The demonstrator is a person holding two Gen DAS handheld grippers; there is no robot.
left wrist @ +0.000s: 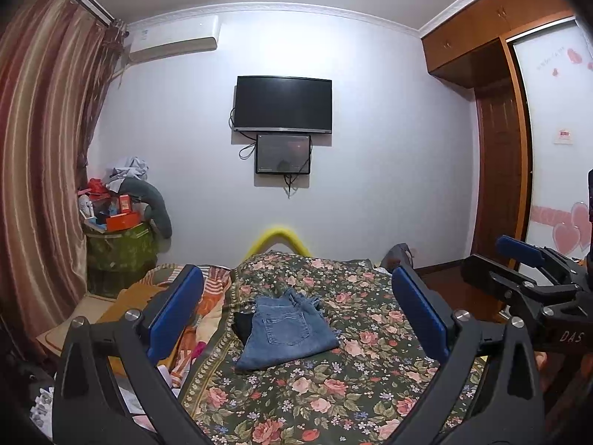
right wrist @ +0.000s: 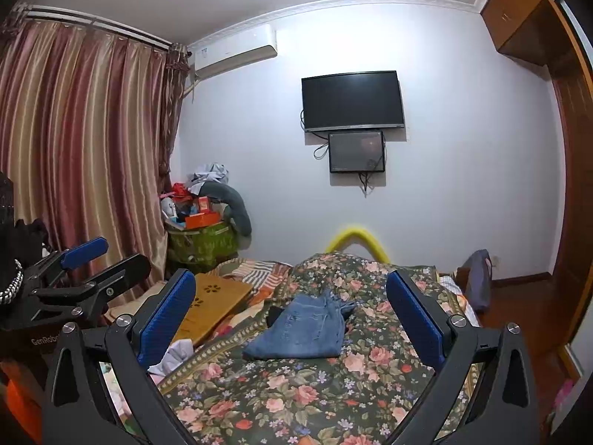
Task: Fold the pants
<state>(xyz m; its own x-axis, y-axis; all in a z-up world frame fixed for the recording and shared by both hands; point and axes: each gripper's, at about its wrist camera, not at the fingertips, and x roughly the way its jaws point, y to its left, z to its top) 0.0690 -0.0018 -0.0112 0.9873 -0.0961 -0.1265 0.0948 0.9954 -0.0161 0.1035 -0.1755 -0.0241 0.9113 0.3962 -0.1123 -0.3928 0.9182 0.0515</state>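
1. While both grippers hang above the bed (left wrist: 333, 389), the folded pants (left wrist: 287, 328) lie ahead, between the spread fingers (left wrist: 178, 309).
2. Left gripper (left wrist: 296, 319) and right gripper (right wrist: 291, 315) grasp nothing.

Matt blue denim pants (left wrist: 287, 330) lie on floral printed cloth bedspread (left wrist: 355, 382); curtains (right wrist: 81, 141) look satiny, glossy.

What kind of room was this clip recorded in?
Most likely a home bedroom: a bed with a floral bedspread holds the folded jeans, a television hangs on the wall, and a wooden wardrobe fills one side.
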